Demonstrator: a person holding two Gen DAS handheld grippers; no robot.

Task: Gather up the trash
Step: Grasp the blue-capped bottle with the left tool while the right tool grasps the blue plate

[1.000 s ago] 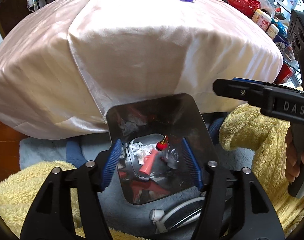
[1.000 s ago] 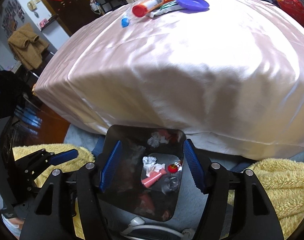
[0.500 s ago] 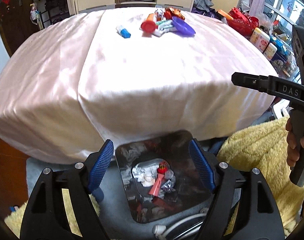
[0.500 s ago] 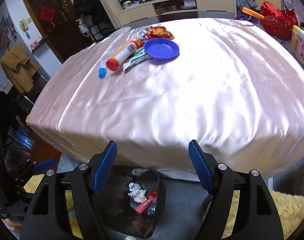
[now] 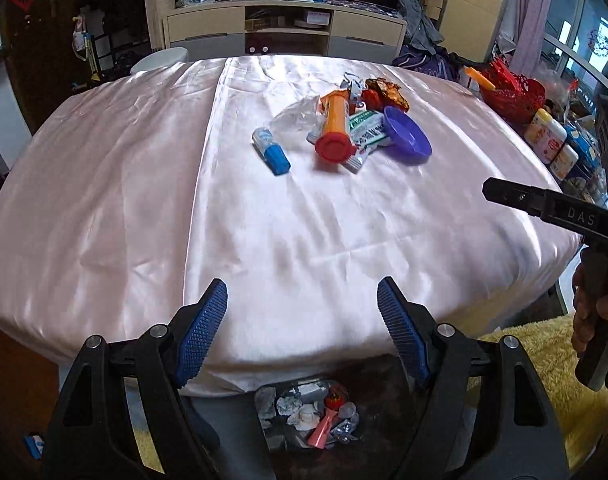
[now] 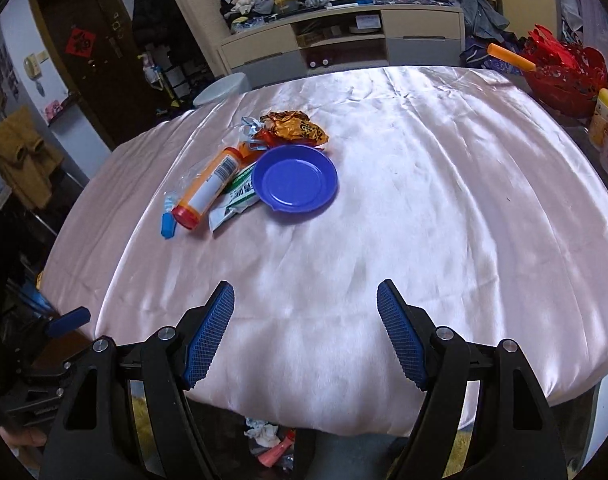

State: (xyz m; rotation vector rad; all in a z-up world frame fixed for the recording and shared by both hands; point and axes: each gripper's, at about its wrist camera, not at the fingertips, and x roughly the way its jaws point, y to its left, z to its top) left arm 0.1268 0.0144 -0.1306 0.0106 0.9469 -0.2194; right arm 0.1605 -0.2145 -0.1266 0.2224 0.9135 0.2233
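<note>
A cluster of trash sits toward the far centre of a table draped in a pale pink satin cloth [image 5: 143, 184]: an orange tube w/ a red cap [image 5: 332, 130] lies across a green-and-white wrapper [image 5: 366, 134], w/ a crumpled gold-and-red foil wrapper [image 5: 386, 92] behind it, a clear plastic wrapper [image 5: 297, 118] to its left, and a small blue-and-white tube [image 5: 271, 151] lying apart on the near-left side. A blue plastic dish [image 5: 408, 136] rests just beside the wrapper pile, its rim touching the green-and-white pack. In the right wrist view the same group appears left of centre: the tube [image 6: 209, 186], the dish [image 6: 295, 179], the foil wrapper [image 6: 293, 130]. Below the table's near edge a dark bin [image 5: 368, 436] holds crumpled paper, a pink stick and a red bit, on the floor btwn yellow fleece blankets [image 5: 540, 364]. Left gripper [image 5: 301, 332] hangs over the near edge of the table, blue pads [image 5: 201, 330] spread wide, nothing btwn them. Right gripper [image 6: 306, 334] likewise hovers above the cloth w/ jaws wide apart and empty; its black body shows at the right of the left wrist view, gripped by a hand [image 5: 592, 316]. Background: a TV cabinet [image 5: 283, 28] piled w/ clothes, a red basket [image 6: 564, 76] and bottles at right.
</note>
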